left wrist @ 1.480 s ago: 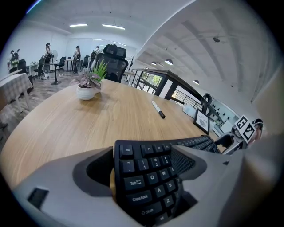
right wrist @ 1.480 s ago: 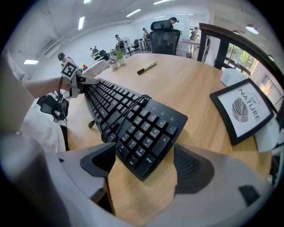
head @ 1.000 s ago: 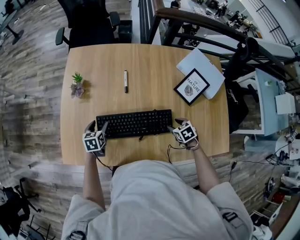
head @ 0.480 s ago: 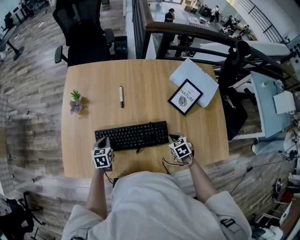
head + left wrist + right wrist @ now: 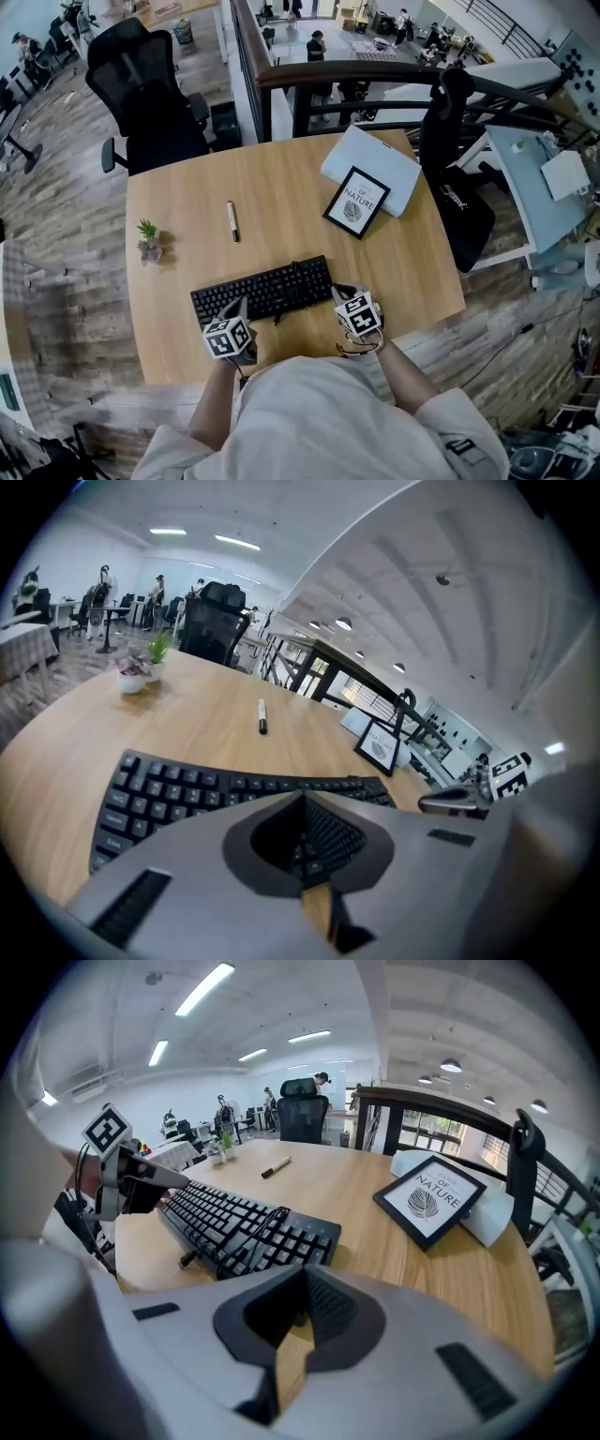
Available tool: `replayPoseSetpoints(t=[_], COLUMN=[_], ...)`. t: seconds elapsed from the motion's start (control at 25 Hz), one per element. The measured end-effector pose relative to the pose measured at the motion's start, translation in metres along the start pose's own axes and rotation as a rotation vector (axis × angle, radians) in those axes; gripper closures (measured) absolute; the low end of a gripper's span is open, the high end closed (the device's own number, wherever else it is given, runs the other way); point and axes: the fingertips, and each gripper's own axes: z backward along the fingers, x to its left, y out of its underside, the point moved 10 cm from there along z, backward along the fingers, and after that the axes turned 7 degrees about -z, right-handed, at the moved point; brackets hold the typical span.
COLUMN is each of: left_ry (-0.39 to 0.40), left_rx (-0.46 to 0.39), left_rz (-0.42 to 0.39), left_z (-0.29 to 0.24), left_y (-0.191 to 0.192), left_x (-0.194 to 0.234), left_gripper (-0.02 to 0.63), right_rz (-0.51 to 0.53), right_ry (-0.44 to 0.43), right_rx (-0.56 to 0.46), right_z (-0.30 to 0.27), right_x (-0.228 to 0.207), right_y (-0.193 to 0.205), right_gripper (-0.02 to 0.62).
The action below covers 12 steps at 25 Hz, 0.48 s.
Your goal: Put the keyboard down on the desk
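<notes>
wooden desk (image 5: 187,216) bears a flat black keyboard (image 5: 264,291).

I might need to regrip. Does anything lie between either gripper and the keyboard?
Nothing visible does. The left gripper and right gripper, both shut and empty, sit right at the near edge of the keyboard.

Head view looks steeply down; low views share keyboard (image 5: 262,291).
</notes>
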Motion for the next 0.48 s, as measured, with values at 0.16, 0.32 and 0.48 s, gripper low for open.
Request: replayPoseSetpoints(t=[0.16,0.32,0.48], left_ry=[0.028,0.067,0.045], left_rx=[0.021,-0.062,-0.144], left_rz=[-0.087,-0.071,-0.131], left_z=[-0.010,-0.006,0.005], left_y=[-0.006,-0.022,-0.047], left_x=[-0.021,-0.035,-0.049], left_gripper=[0.597,0.597,0.596], right_rz=[-0.051,-0.051,-0.040], right_ry=[0.012,0.037,0.041], right_rx=[-0.053,-0.131,-0.215], right_z=[0.004,0.012,0.025], right_x=[0.003,0.005,0.004], right_y=[-0.009,-0.026,-0.044], right_gripper=[0.592,0.592,0.592])
